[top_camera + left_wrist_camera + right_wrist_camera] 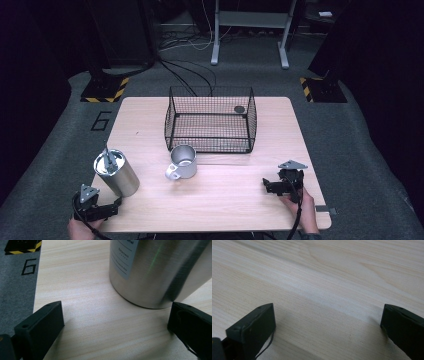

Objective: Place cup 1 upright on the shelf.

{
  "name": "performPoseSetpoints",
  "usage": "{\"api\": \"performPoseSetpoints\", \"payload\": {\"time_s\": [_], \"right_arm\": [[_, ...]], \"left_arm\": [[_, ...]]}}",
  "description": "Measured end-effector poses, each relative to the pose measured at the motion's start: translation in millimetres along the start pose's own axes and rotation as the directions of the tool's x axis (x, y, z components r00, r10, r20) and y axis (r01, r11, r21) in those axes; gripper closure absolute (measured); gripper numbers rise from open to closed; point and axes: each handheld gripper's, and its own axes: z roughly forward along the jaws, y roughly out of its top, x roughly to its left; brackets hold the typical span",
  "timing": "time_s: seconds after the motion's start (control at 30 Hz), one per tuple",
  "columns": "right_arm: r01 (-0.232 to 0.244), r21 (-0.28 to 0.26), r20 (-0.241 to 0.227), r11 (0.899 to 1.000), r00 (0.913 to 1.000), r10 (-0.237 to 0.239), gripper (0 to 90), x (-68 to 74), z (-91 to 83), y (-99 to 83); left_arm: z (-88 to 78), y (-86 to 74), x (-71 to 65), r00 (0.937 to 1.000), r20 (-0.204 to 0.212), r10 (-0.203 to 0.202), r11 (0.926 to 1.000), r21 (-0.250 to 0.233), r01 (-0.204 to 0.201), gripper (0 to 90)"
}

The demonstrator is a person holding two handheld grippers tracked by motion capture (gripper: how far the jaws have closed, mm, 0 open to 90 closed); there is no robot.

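A tall steel canister (116, 173) with a tool sticking out of its top stands near the table's front left; its brushed wall (160, 270) rises close ahead in the left gripper view. My left gripper (107, 207) sits just in front of it, open, with nothing between its jaws (115, 325). A steel mug (182, 162) with a handle stands at the table's middle, in front of a black wire basket (211, 120). My right gripper (272, 186) rests at the front right, open over bare wood (327, 322).
A small dark disc (239, 109) lies at the basket's back right corner. The light wooden table (225, 195) stands on grey carpet; cables and a metal stand leg (215, 50) are beyond it. A floor mark "6" (28, 266) lies left of the table.
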Motion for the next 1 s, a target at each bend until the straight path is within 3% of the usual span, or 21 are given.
{"api": "performPoseSetpoints", "payload": {"time_s": [0.37,0.63,0.83,1.0], "right_arm": [[-0.002,-0.001,0.000,1.000,1.0000,0.002,0.0,0.1,0.1,0.0],[-0.002,-0.001,0.000,1.000,1.0000,0.002,0.0,0.0,0.1,0.1],[-0.001,-0.001,0.000,1.000,1.0000,0.001,0.0,0.0,0.1,0.1],[0.000,0.000,0.000,1.000,1.0000,0.000,0.0,-0.1,0.0,0.0]], "left_arm": [[-1.4,1.6,1.9,0.9997,0.016,0.017,0.9996,0.022,-0.017,0.1],[-3.7,2.4,3.5,0.9985,0.056,-0.002,0.9998,0.020,0.001,0.0],[-12.8,4.8,0.3,0.9959,0.091,-0.004,0.9996,0.029,0.001,0.0],[-25.0,17.0,-3.5,0.9946,0.103,0.017,0.9999,0.000,-0.017,0.0]]}}
